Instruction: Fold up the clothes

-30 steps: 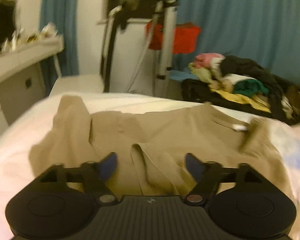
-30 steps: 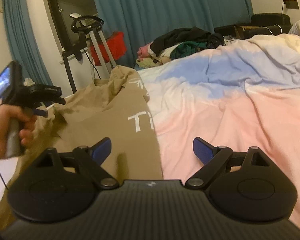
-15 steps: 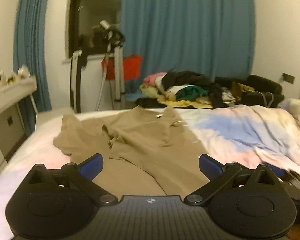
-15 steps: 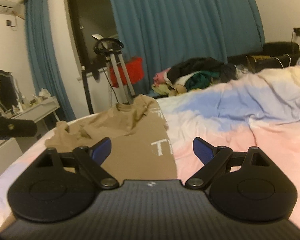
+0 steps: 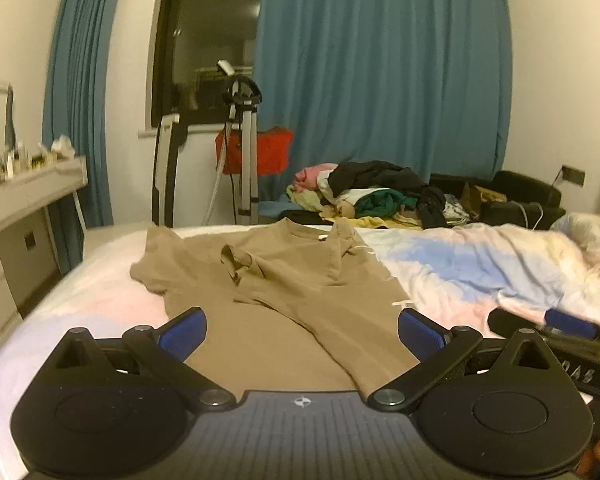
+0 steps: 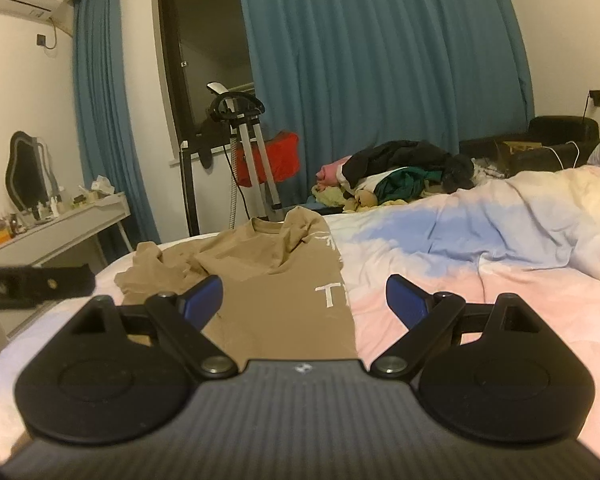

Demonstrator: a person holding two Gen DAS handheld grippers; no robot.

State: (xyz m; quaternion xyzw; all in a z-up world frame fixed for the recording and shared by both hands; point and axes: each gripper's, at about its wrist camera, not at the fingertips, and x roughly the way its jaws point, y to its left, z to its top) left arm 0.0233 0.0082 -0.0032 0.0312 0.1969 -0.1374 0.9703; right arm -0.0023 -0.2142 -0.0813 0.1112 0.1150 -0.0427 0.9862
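While my left tongs (image 5: 302, 330) and right tongs (image 6: 304, 300) both stand spread with nothing between them, the tan shirt (image 5: 284, 292) lies on the bed (image 6: 480, 304), one sleeve turned in, rumpled; the unsorted clothes pile (image 6: 396, 176) beyond waits untouched.

Dim warm light, perhaps slight blur

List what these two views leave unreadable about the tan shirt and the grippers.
- Tan shirt print: right wrist view, lettering runs under the folded edge.
- Shirt's near hem: both views, hidden behind gripper bodies.
- Right gripper: left wrist view, blurred and cut off by the edge.
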